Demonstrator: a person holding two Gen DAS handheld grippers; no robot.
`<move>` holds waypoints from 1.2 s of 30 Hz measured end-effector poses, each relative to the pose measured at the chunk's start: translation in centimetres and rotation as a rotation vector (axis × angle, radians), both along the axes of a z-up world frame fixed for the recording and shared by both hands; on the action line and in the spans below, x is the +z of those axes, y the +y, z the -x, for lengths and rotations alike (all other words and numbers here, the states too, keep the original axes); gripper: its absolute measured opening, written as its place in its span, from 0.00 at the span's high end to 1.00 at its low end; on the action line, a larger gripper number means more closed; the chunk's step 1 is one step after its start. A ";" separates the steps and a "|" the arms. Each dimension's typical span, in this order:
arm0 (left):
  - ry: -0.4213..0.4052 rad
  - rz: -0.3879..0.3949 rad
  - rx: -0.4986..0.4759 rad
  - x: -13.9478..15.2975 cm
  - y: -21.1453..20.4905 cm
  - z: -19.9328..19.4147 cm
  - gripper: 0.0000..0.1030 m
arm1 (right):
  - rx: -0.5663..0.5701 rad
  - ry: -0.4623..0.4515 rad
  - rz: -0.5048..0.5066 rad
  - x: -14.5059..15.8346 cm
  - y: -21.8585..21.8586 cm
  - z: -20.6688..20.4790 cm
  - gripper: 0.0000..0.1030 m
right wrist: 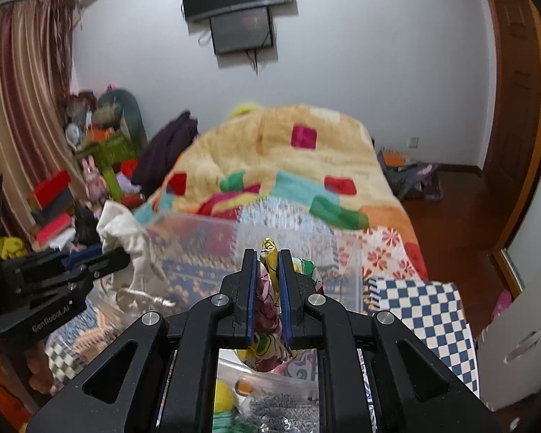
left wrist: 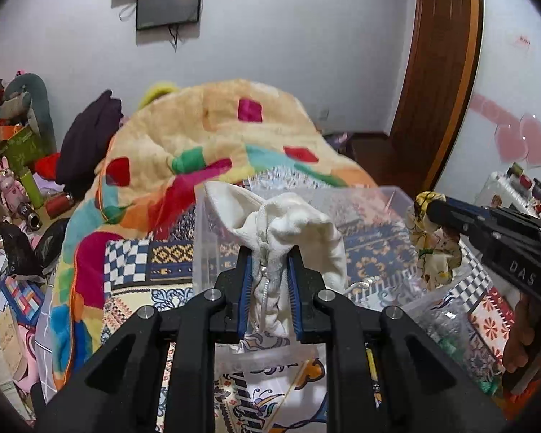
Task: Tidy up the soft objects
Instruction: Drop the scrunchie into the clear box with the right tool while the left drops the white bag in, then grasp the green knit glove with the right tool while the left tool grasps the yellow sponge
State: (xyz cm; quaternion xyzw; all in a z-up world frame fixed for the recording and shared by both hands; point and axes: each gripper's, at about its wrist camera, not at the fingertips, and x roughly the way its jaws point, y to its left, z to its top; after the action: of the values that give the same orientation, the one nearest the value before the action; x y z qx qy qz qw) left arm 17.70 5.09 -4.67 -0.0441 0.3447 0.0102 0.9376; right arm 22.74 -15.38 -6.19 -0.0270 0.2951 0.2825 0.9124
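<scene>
My left gripper (left wrist: 269, 252) is shut on a white drawstring cloth pouch (left wrist: 299, 223) and holds it above a clear plastic bin (left wrist: 396, 198) on the bed. The pouch also shows in the right wrist view (right wrist: 126, 231). My right gripper (right wrist: 267, 257) is shut on a yellow floral fabric piece (right wrist: 267, 324) and holds it over the same bin (right wrist: 205, 231). In the left wrist view the right gripper (left wrist: 432, 207) comes in from the right with the floral fabric (left wrist: 432, 249) hanging from it. The left gripper (right wrist: 115, 254) is at the left of the right wrist view.
A fluffy patchwork blanket (left wrist: 205, 137) is piled on the bed behind the bin. A second clear box (right wrist: 267, 397) with small items sits below my right gripper. Clutter and toys (left wrist: 14, 180) line the left side. A wooden door (left wrist: 440, 72) stands at the right.
</scene>
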 end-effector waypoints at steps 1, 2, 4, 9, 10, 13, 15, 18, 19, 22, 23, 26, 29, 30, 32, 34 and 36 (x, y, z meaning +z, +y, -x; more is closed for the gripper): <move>0.019 0.002 -0.003 -0.3 0.0 -0.3 0.82 | 0.003 0.013 0.012 -0.3 0.2 -0.1 0.90; 0.037 0.004 -0.007 -0.6 -0.1 -0.6 0.82 | 0.009 0.033 0.026 -0.8 0.4 -0.3 0.90; 0.061 0.004 -0.013 -1.0 -0.1 -1.1 0.82 | 0.021 0.065 0.041 -1.3 0.4 -0.5 0.90; 0.117 0.010 -0.035 -2.0 -0.5 -1.7 0.79 | 0.041 0.101 0.088 -2.3 0.7 -0.5 0.90; 0.120 0.003 -0.033 -2.1 -0.6 -1.6 0.76 | 0.044 0.101 0.097 -2.3 0.7 -0.4 0.90; 0.113 -0.005 -0.041 -1.9 -0.8 -1.1 0.60 | 0.050 0.098 0.113 -2.4 0.8 -0.2 0.79; 0.101 -0.009 -0.045 -1.4 -0.8 -0.8 0.47 | 0.056 0.090 0.106 -2.1 0.6 0.1 0.64; 0.062 -0.012 -0.045 -0.2 -0.9 0.3 0.39 | 0.054 0.043 0.092 -1.1 0.1 0.9 0.52; 0.048 -0.012 -0.046 0.3 -0.9 0.7 0.37 | 0.055 0.030 0.086 -0.7 -0.1 1.2 0.51; -0.010 -0.011 -0.051 2.0 -0.9 2.4 0.24 | 0.060 -0.011 0.063 0.7 -0.6 2.4 0.41; -0.027 -0.007 -0.056 2.4 -1.0 3.0 0.22 | 0.057 -0.032 0.054 1.2 -1.0 3.1 0.33; -0.074 -0.008 -0.062 3.6 -1.2 4.9 0.13 | 0.048 -0.082 0.028 2.2 -1.6 4.8 0.11; -0.116 -0.015 -0.055 4.3 -1.5 6.9 0.05 | 0.049 -0.125 0.006 2.9 -2.2 6.5 0.01; -0.129 -0.020 -0.059 4.5 -1.6 7.6 0.04 | 0.047 -0.138 0.005 3.0 -2.4 7.1 0.00; -0.140 -0.037 -0.073 4.5 -2.1 8.9 0.02 | 0.045 -0.157 0.013 3.1 -2.6 8.1 0.00; -0.138 -0.051 -0.079 4.3 -2.5 9.9 0.01 | 0.050 -0.167 0.024 2.9 -2.6 8.9 0.00; -0.122 -0.053 -0.089 3.7 -2.9 10.8 0.01 | 0.063 -0.157 0.034 2.4 -2.6 9.6 0.00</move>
State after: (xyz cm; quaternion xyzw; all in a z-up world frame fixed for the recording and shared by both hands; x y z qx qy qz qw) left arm 6.86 2.24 -0.95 -0.0043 0.2880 -0.0251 0.9573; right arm 13.12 -18.03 -3.79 -0.0736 0.2262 0.3030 0.9229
